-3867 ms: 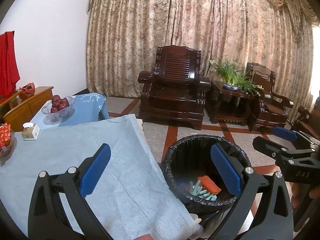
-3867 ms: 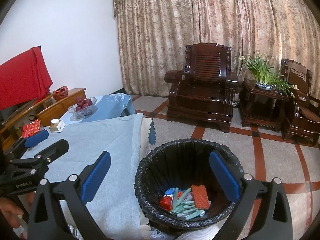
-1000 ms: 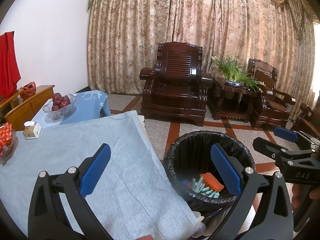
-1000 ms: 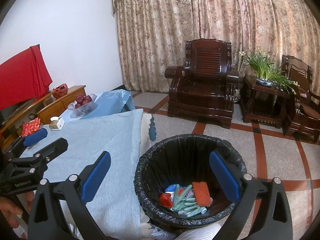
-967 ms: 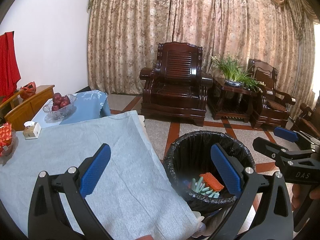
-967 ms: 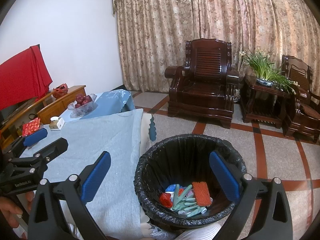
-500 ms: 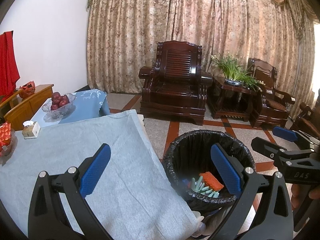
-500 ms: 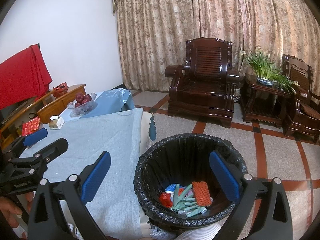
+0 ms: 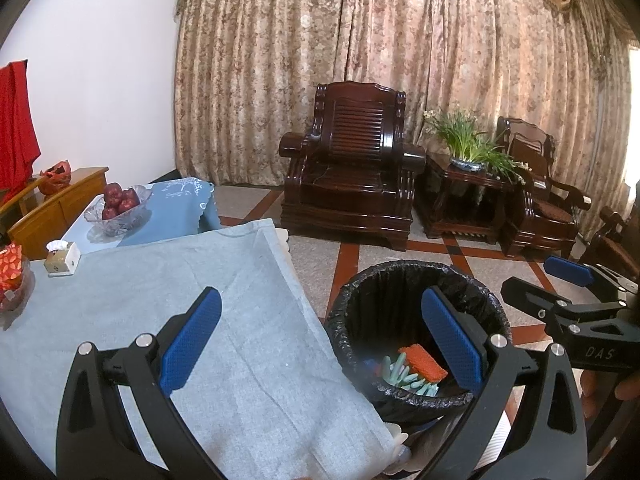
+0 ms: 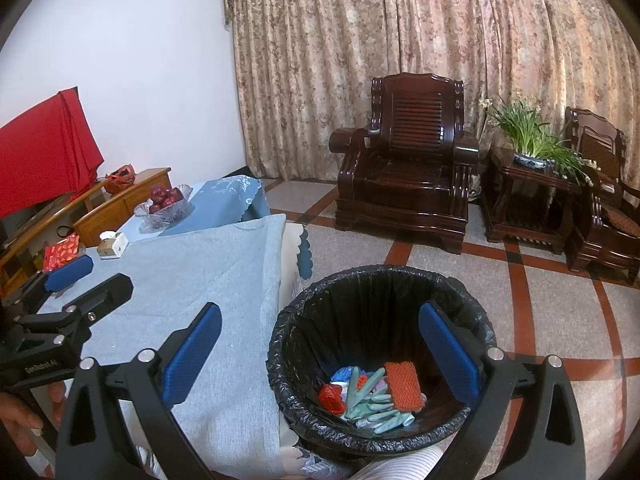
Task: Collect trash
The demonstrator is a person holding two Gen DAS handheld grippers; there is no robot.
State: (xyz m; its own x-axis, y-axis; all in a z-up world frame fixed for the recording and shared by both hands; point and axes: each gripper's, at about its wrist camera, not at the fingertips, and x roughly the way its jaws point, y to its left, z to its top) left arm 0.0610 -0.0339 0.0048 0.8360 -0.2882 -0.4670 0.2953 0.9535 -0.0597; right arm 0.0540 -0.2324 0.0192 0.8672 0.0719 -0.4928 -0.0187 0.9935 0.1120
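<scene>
Black-lined bin (image 10: 380,364) sits lower centre, just beside the desk (image 10: 180,280) so trash drops straight in; trash (image 10: 376,394) lies at its bottom. Left gripper (image 9: 320,344) and right gripper (image 10: 320,344) both wide, empty.

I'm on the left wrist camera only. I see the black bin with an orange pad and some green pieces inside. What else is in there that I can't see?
Observer: The right wrist view looks deeper into the bin. A crumpled red wrapper lies at the bottom, left of the green pieces and the orange pad.
Operator: Is the right gripper carrying anything? I only catch its side.
Observer: No. The right gripper is open with nothing between its fingers, and the bin shows in the gap.
Operator: Anything else in the bin?
Observer: A crumpled light blue piece sits just behind the red wrapper.
</scene>
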